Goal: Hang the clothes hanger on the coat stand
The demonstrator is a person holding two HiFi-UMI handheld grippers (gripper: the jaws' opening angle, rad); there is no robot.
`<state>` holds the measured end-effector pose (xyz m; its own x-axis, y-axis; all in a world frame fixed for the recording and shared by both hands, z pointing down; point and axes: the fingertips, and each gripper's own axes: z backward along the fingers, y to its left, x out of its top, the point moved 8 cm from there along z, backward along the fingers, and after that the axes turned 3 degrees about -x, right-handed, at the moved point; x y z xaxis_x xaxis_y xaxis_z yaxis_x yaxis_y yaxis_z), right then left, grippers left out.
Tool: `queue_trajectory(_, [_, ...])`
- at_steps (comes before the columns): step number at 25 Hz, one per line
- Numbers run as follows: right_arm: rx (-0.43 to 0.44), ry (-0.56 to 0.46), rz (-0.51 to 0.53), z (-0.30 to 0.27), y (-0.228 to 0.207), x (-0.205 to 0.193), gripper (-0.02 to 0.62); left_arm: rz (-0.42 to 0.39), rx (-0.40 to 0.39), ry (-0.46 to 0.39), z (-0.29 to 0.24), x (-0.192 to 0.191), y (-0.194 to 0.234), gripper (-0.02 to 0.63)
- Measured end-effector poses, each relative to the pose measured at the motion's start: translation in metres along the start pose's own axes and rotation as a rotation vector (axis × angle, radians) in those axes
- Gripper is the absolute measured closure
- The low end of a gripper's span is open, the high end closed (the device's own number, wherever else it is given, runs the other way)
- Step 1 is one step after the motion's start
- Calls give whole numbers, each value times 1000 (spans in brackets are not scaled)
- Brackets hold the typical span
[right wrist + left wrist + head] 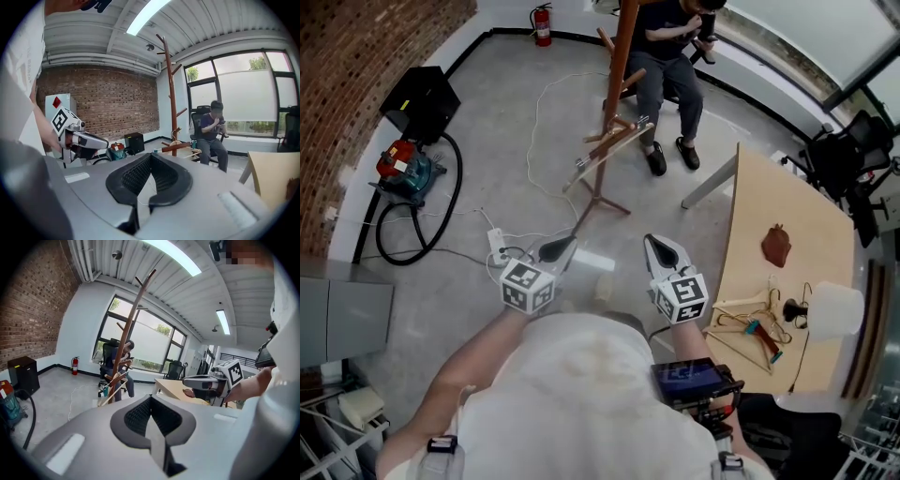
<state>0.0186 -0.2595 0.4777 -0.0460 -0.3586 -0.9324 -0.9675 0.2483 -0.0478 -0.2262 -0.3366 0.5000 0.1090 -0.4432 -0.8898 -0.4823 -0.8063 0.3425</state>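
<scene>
1. Looking down on the left gripper (561, 247) and the right gripper (657, 246), held side by side over the grey concrete floor (487, 112), near each other yet apart, both pointed toward the coat stand (619, 84).
2. Checking the left gripper view: jaws pressed together, with nothing between the pads.
3. Checking the right gripper view: jaws likewise closed tight, pinching nothing.
4. Standing upright on the floor beyond both grippers and well apart from them: the wooden coat stand, with hung hangers (614, 148) of pale wood tilted across its low pegs.
5. Lying on the light wooden table (750, 206) at the right, near its closer end: a loose heap of clothes hangers (748, 326), wooden, with teal parts showing, touched by neither gripper.
6. Resting farther along the same table: a small brown object (776, 246), too small to name more closely.
7. Sitting on a chair just behind the coat stand: a seated person (670, 56) in a dark top and grey trousers, hands raised.
8. Ranged along the left of the floor: a red fire extinguisher (542, 23) by the wall, a black box (422, 101), a red-and-teal machine (401, 169) with a looped black hose (394, 234), and a white power strip (497, 246) just beside the left gripper's marker cube.
</scene>
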Motion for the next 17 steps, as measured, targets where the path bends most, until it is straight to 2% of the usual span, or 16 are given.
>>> queue_trajectory(7, [-24,-2,-19,17,21,-10,583,-12,-39,-5,11,-6,-7,604])
queue_trajectory(17, [-36,-22,-15,22,46,-11,583,-25,-55,-25,32,-11,-7,604])
